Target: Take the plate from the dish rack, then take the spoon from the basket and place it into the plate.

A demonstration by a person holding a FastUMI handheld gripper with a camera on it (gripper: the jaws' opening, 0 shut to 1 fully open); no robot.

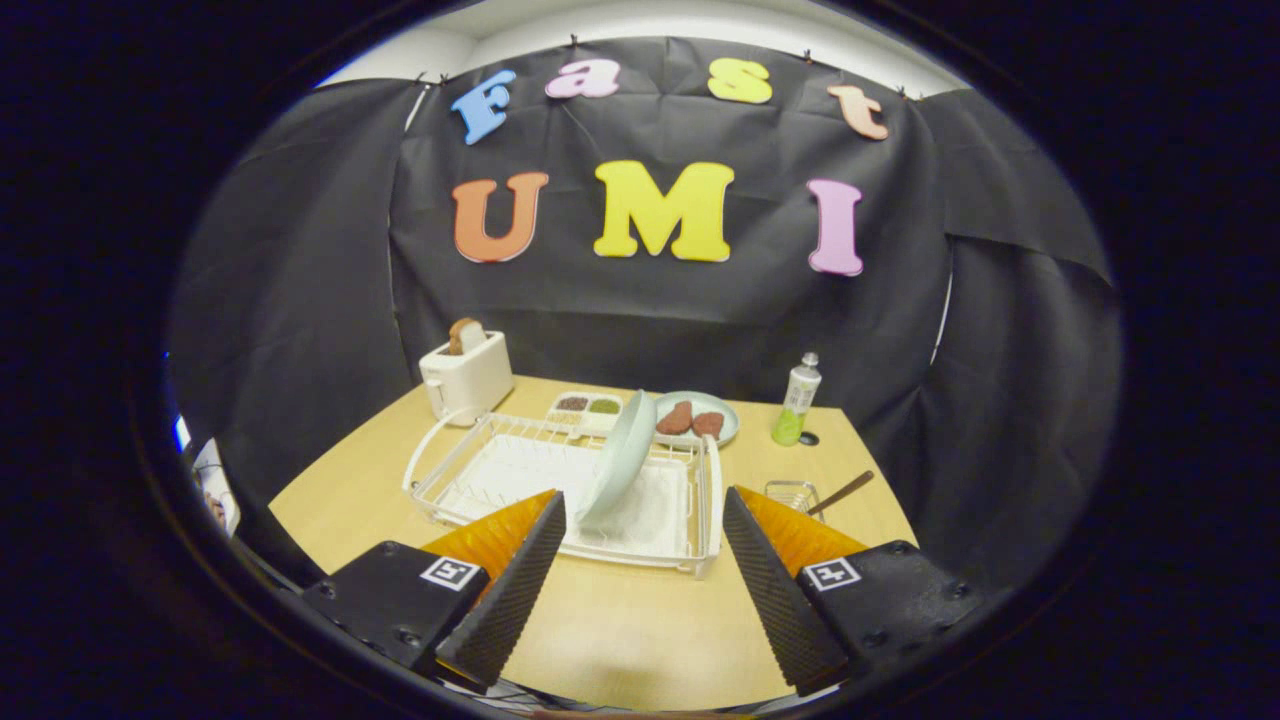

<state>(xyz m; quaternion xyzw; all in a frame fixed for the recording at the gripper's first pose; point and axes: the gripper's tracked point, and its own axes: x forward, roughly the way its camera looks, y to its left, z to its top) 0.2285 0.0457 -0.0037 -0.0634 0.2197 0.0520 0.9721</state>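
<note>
A pale green plate [622,455] stands on edge, leaning, in a white wire dish rack [452,468] on the wooden table, just beyond my fingers. To the right of the rack is a small wire basket [792,494] with a brown-handled spoon [842,492] sticking out toward the right. My gripper [640,590] is open, held above the near part of the table with nothing between its fingers; the rack's front edge lies ahead between them.
A white toaster [468,378] with a slice of bread stands behind the rack on the left. Behind the rack are a divided tray [585,408] of toppings and a plate with two brown patties [697,420]. A green bottle [796,402] stands at back right.
</note>
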